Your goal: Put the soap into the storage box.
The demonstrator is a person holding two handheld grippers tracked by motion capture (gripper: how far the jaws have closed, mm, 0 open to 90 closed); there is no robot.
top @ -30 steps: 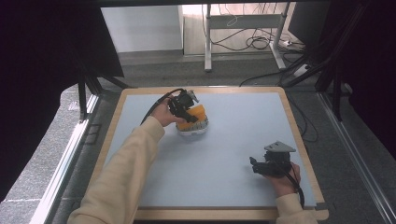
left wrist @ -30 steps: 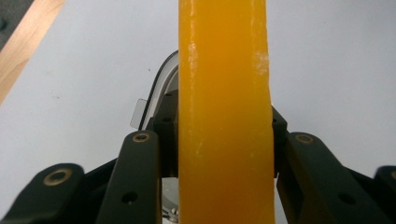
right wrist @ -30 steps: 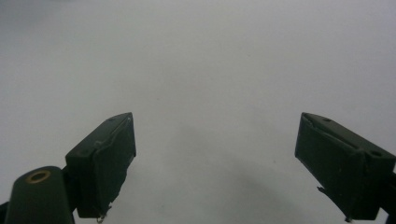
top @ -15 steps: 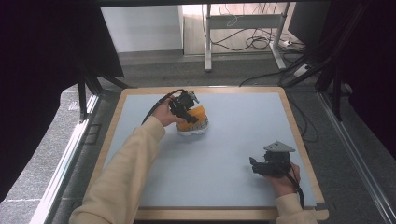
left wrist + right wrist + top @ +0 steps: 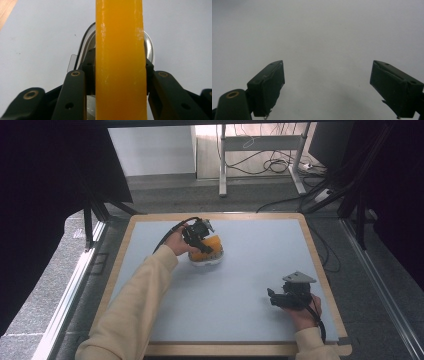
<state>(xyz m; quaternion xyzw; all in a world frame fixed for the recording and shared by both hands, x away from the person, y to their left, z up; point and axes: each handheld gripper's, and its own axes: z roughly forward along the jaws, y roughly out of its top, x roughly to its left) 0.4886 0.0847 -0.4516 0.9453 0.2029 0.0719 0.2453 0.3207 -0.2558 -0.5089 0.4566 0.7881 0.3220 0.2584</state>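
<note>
Nearest to me on the bench (image 5: pixel 235 320), I see my right gripper (image 5: pixel 272 298) low at the near right, well apart from the orange block (image 5: pixel 207 247) and on the near-right side of it. The hand (image 5: pixel 300 312) holds it just above the pale blue-grey surface, the grey three-cornered plate on top. In the right gripper view its jaws stand wide apart with bare bench surface (image 5: pixel 324 50) between them, so the right gripper (image 5: pixel 327 82) is released and carries nothing.

Moving farther out, my left sleeve (image 5: pixel 130 310) runs diagonally from the near left up toward the orange block. The left hand (image 5: pixel 176 242) sits just left of the block, with the black cable looping away behind it.

At the block now: the left gripper (image 5: pixel 196 237) is on it from the left side. In the left gripper view the orange block (image 5: pixel 120 60) stands as a tall slab straight up the middle, and both black jaws press against its flanks, so the left gripper (image 5: pixel 120 75) is clenched on the orange block. Just beneath and behind the block I see a clear, rounded dish (image 5: pixel 149 48), its rim showing on both sides of the slab. From the high view the clear dish (image 5: pixel 209 260) rests on the bench in the far left part, with the block over it; I cannot tell whether block and dish touch.

Beyond the block, the wooden rim (image 5: pixel 215 216) of the bench.
</note>
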